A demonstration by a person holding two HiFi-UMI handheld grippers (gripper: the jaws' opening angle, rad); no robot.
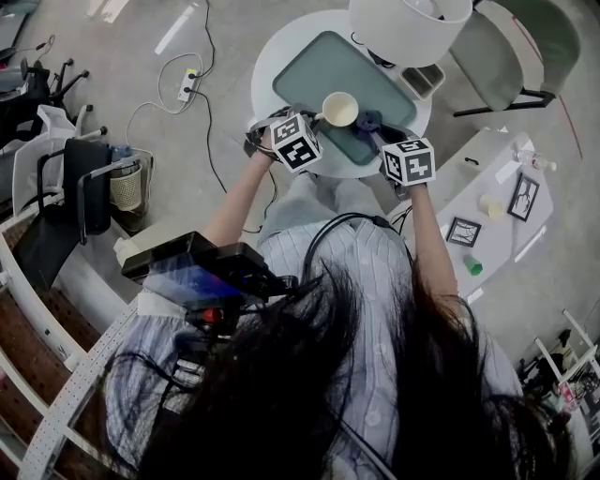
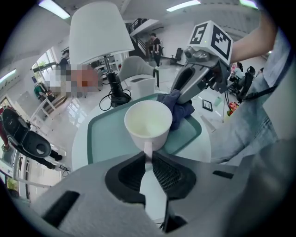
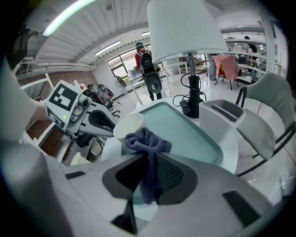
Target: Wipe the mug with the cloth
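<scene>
Foreground, head view: the person's dark hair (image 1: 309, 394) and a striped shirt (image 1: 375, 272), with both forearms reaching toward a round white table (image 1: 272, 75). On the table lie a teal tray (image 1: 323, 56) and the base of a lamp whose white shade (image 1: 408, 19) overhangs the far edge.

Left gripper (image 2: 149, 153): the jaws are closed on the handle of the cream mug (image 2: 148, 121), which projects straight into the narrow gap between the pads. The mug sits over the near part of the tray, its open mouth facing this gripper's camera. Whether its base rests on the tray or is lifted clear cannot be told.

Right gripper (image 3: 149, 162): the jaws are clamped on a dark blue cloth (image 3: 147, 141). A strip of the cloth hangs down between the pads, and a bunched wad stands out beyond the tips. In the left gripper view, that wad lies against the outer wall of the mug, on the side away from the handle and just below the rim.

Stage of task: both objects are in grasp and brought together, so the wiping stroke appears to be under way. No stain or wet mark is visible on the mug, so the share already wiped cannot be judged. The interior, the handle side and the base show no cloth on them and are likely still to be done.
</scene>
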